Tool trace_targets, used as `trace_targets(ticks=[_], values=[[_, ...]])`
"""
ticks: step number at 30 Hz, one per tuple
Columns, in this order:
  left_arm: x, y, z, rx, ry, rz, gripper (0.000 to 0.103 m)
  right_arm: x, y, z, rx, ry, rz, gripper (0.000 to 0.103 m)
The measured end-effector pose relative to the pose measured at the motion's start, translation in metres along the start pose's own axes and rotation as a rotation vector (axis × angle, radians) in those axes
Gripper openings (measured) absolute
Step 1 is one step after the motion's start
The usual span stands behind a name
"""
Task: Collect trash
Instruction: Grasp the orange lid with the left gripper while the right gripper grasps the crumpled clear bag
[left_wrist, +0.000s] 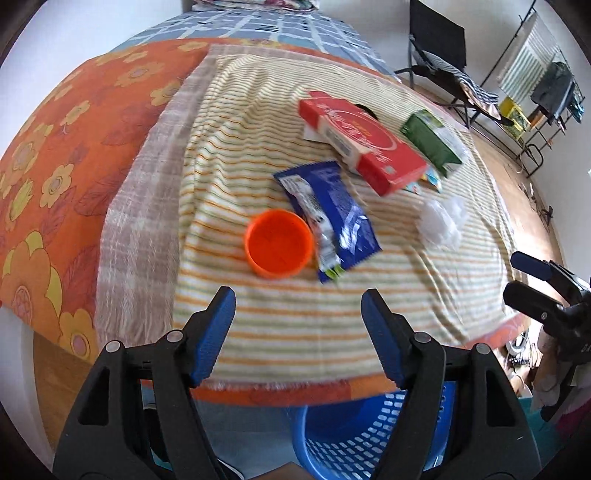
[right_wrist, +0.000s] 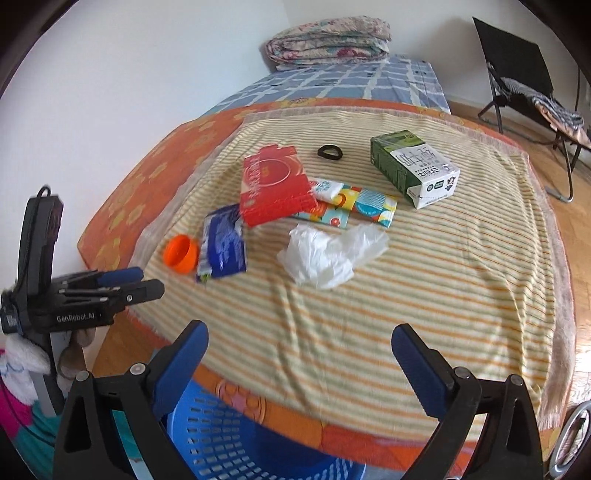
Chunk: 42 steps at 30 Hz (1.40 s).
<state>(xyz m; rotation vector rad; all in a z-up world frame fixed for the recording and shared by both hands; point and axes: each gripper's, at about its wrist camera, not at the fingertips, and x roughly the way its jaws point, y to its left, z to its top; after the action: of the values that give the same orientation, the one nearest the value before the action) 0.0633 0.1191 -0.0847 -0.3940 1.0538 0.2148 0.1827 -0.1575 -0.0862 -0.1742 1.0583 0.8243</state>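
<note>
Your left hand-held gripper and right hand-held gripper both gape, holding nothing. On the bed's striped blanket, frame centre: one orange cup, blue wrapper, red box, white bag, green carton. Only your right view shows the black ring. One blue basket sits at the bottom edge.

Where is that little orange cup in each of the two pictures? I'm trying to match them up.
Left wrist view: the orange cup sits near the middle, just ahead of the open left tool, on the striped cloth.
Right wrist view: the orange cup lies at left of centre, near the cloth's left edge.
Shared landmark: in both views the blue wrapper lies right beside the cup.
</note>
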Motion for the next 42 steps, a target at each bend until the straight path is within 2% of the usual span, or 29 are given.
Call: trace_targets(ticks=[7,21,23,24,25,28,33,37,42], values=[[0.020,0.001,0.013,0.013,0.019,0.017,0.073,0.032,-0.015,0.022,0.063,0.041,-0.017,0.101],[0.039,-0.003,0.029,0.052,0.027,0.038,0.073,0.072,-0.021,0.043,0.054,0.061,-0.080,0.100],[0.040,0.002,0.029,0.045,0.030,0.042,0.067,0.076,-0.021,0.043,0.046,0.068,-0.082,0.100],[0.042,0.004,0.029,0.039,0.039,0.045,0.060,0.078,-0.020,0.043,0.043,0.073,-0.087,0.099],[0.042,0.006,0.028,0.037,0.043,0.046,0.055,0.079,-0.020,0.043,0.042,0.078,-0.088,0.095],[0.042,0.010,0.027,0.033,0.040,0.046,0.050,0.085,-0.018,0.043,0.036,0.094,-0.082,0.086],[0.037,0.011,0.027,0.046,0.023,0.056,0.050,0.088,-0.012,0.041,0.009,0.104,-0.088,0.069],[0.033,0.009,0.026,0.057,0.010,0.060,0.050,0.087,-0.007,0.040,-0.015,0.101,-0.083,0.048],[0.024,0.004,0.024,0.075,-0.012,0.065,0.050,0.081,-0.007,0.038,-0.014,0.086,-0.069,0.041]])
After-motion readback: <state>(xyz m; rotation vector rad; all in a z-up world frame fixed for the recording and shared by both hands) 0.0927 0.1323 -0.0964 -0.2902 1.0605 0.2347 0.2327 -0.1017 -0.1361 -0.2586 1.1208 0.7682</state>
